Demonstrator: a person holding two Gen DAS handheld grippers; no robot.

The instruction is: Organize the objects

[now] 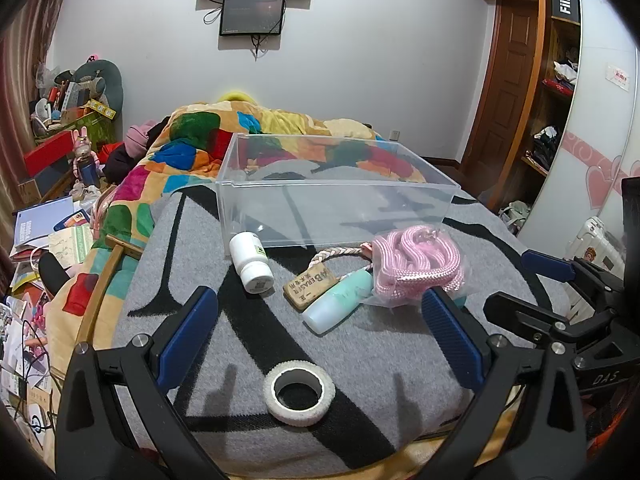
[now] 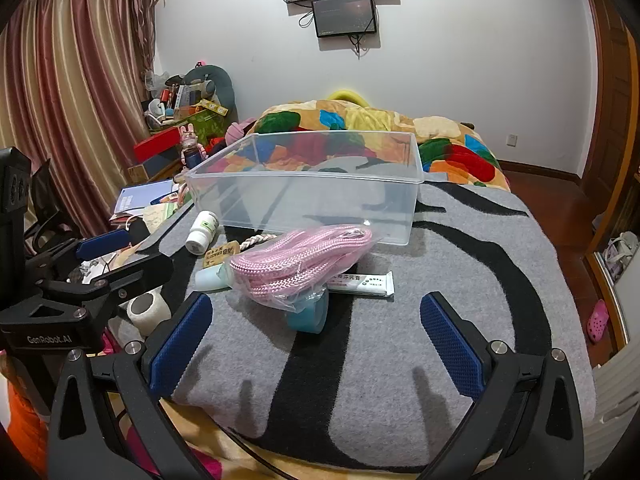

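An empty clear plastic box (image 1: 336,208) (image 2: 308,196) stands on a grey and black blanket (image 1: 360,340) on the bed. In front of it lie a white pill bottle (image 1: 252,262) (image 2: 202,232), a brown eraser (image 1: 310,286), a pale green bottle (image 1: 340,300), a bagged pink rope (image 1: 416,260) (image 2: 296,264), a white tube (image 2: 360,282) and a teal roll (image 2: 308,314). A white tape ring (image 1: 299,392) lies between my left gripper's open fingers. My left gripper (image 1: 320,336) and right gripper (image 2: 316,332) are both open and empty, hovering short of the objects.
A colourful quilt (image 1: 192,140) is heaped behind the box. Clutter of books and boxes (image 1: 52,184) fills the floor at the left. Curtains (image 2: 68,112) hang at the left, a wardrobe and door (image 1: 520,92) stand at the right.
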